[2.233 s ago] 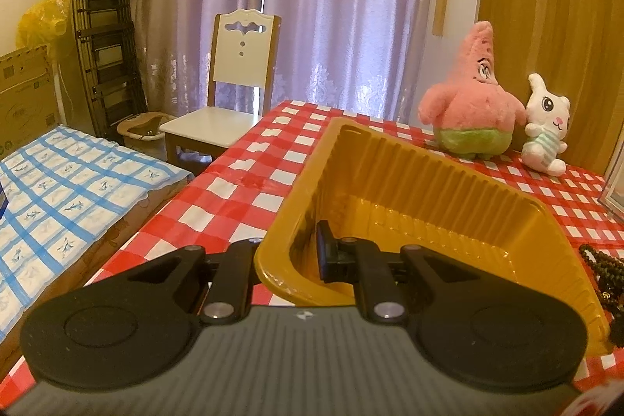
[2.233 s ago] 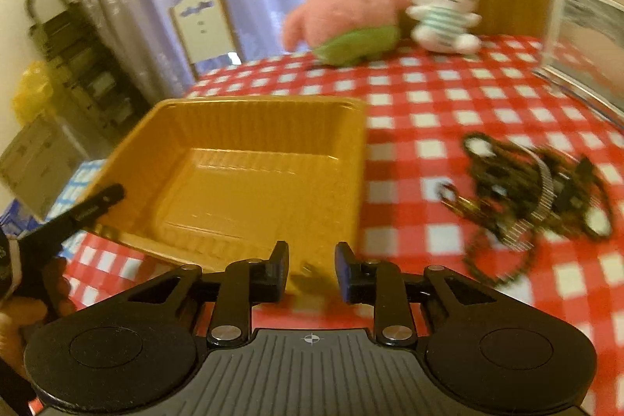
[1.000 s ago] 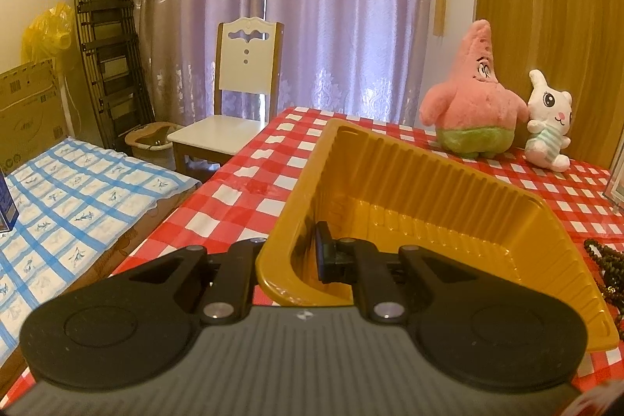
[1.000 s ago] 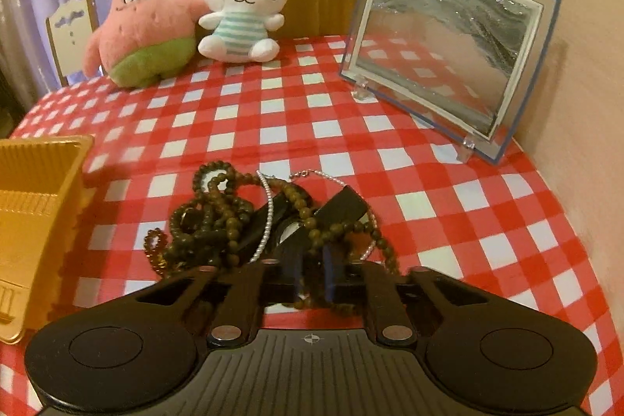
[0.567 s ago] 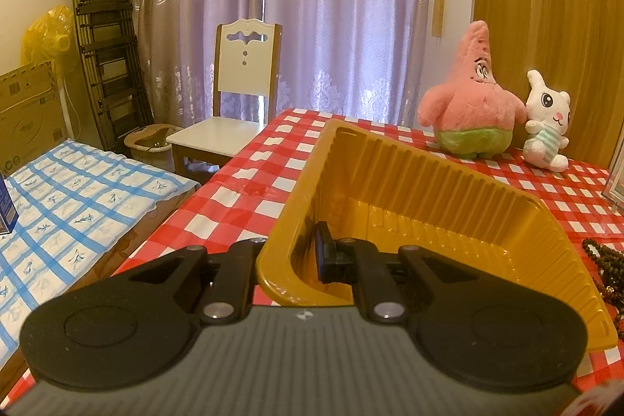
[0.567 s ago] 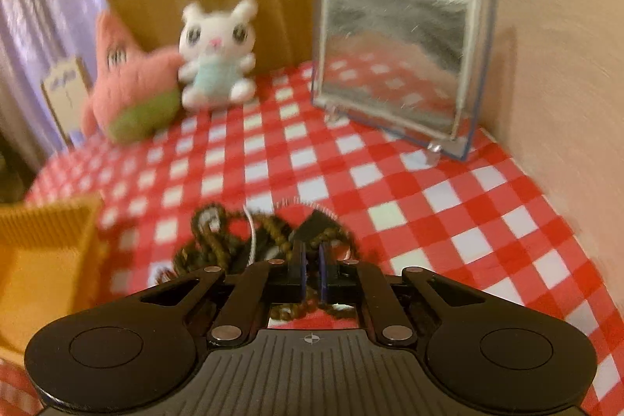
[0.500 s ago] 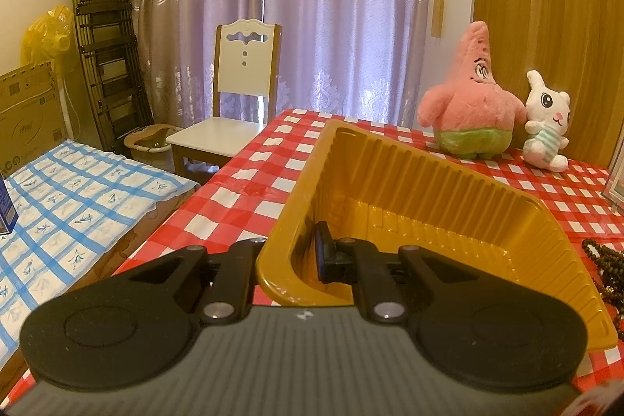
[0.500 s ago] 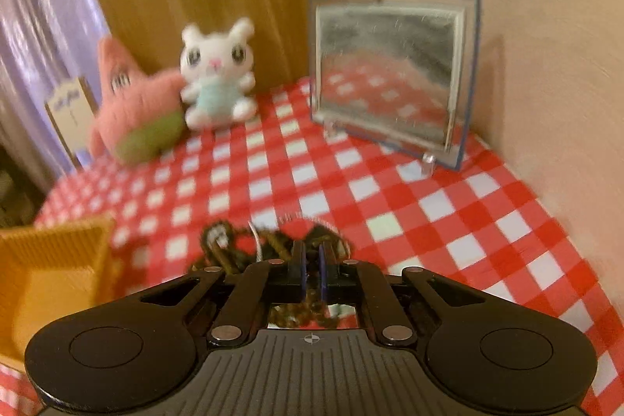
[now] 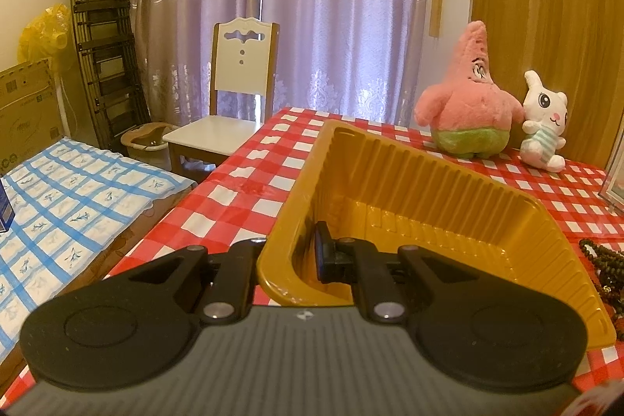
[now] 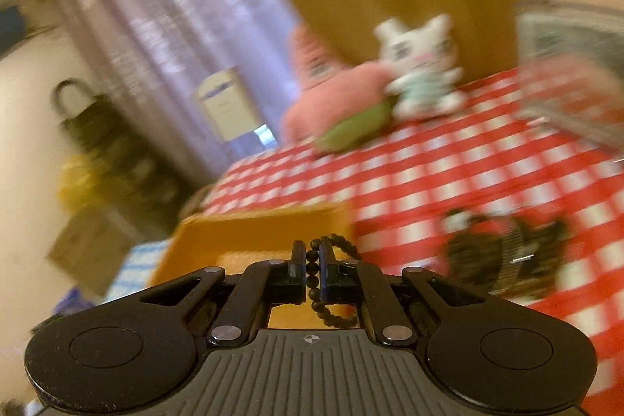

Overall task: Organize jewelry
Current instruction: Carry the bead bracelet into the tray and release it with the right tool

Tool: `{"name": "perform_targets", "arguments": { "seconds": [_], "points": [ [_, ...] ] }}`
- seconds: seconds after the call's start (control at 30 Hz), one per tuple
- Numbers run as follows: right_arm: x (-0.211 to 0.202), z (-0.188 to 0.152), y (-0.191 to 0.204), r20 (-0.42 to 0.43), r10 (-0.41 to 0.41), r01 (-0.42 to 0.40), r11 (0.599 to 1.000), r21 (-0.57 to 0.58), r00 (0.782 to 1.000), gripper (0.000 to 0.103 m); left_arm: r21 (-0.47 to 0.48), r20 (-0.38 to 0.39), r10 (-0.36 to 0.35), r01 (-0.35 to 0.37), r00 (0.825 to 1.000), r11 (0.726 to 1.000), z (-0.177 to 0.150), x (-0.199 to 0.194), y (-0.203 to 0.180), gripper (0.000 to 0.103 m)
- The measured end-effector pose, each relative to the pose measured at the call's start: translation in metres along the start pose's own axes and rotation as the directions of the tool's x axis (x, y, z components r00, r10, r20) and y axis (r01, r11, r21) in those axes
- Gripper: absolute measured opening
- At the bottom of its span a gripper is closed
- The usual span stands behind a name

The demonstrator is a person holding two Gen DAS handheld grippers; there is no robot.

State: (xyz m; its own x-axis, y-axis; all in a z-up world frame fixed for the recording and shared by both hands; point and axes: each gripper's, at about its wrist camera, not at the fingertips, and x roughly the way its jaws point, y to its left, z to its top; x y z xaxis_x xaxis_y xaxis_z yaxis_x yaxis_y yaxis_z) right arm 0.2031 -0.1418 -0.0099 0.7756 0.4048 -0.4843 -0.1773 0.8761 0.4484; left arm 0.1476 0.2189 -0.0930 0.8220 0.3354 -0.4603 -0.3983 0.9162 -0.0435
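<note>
Bead bracelet (image 10: 312,275) pinched in R gripper (image 10: 311,273) | L gripper (image 9: 290,260) clamps tray (image 9: 429,182) wall | rest of jewelry (image 10: 503,252) on tablecloth (image 10: 448,158)

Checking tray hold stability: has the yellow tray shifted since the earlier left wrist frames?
No. The yellow tray sits the same against the pink star plush, its near wall clamped in the left gripper.

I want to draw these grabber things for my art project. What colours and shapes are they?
Both look alike. The left gripper and right gripper each have a grey ribbed body with a small round crosshair mark, two big rounded black lobes with a circle pressed in, and thin black linkage bars with silver rivets leading to flat black fingers. No cables or sleeves show.
</note>
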Motion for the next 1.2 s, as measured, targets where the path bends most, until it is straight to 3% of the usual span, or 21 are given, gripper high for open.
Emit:
{"name": "perform_targets", "arguments": {
  "seconds": [0.13,0.37,0.57,0.67,0.77,0.9,1.2],
  "points": [
    [0.044,-0.016,0.028,-0.076,0.045,-0.049,0.997,-0.053,0.996,0.006,-0.001,-0.001,-0.006,0.006,1.0,1.0,0.0,0.001,0.001,0.011],
    [0.1,-0.037,0.05,-0.165,-0.014,-0.012,0.988,-0.154,0.986,0.006,-0.007,-0.008,-0.013,0.013,1.0,1.0,0.0,0.002,0.004,0.011],
    [0.099,-0.045,0.059,-0.178,-0.021,-0.011,0.984,-0.179,0.984,0.008,-0.011,-0.012,-0.02,0.019,1.0,1.0,0.001,0.002,0.005,0.01],
    [0.083,-0.044,0.059,-0.154,-0.017,-0.012,0.983,-0.182,0.988,0.019,-0.011,-0.013,-0.022,0.021,1.0,1.0,0.001,0.003,0.006,0.01],
    [0.062,-0.045,0.052,-0.119,-0.054,0.03,0.982,-0.188,0.991,0.03,-0.01,-0.011,-0.021,0.021,1.0,1.0,0.001,0.003,0.006,0.01],
    [0.036,-0.05,0.03,-0.085,-0.143,0.125,0.975,-0.184,0.986,0.031,-0.012,-0.014,-0.021,0.021,1.0,1.0,0.001,0.004,0.005,0.01],
    [-0.009,-0.056,-0.048,-0.08,-0.373,0.369,0.928,-0.061,0.924,0.031,-0.012,-0.013,-0.021,0.021,1.0,1.0,0.001,0.003,0.006,0.01]
  ]
}}
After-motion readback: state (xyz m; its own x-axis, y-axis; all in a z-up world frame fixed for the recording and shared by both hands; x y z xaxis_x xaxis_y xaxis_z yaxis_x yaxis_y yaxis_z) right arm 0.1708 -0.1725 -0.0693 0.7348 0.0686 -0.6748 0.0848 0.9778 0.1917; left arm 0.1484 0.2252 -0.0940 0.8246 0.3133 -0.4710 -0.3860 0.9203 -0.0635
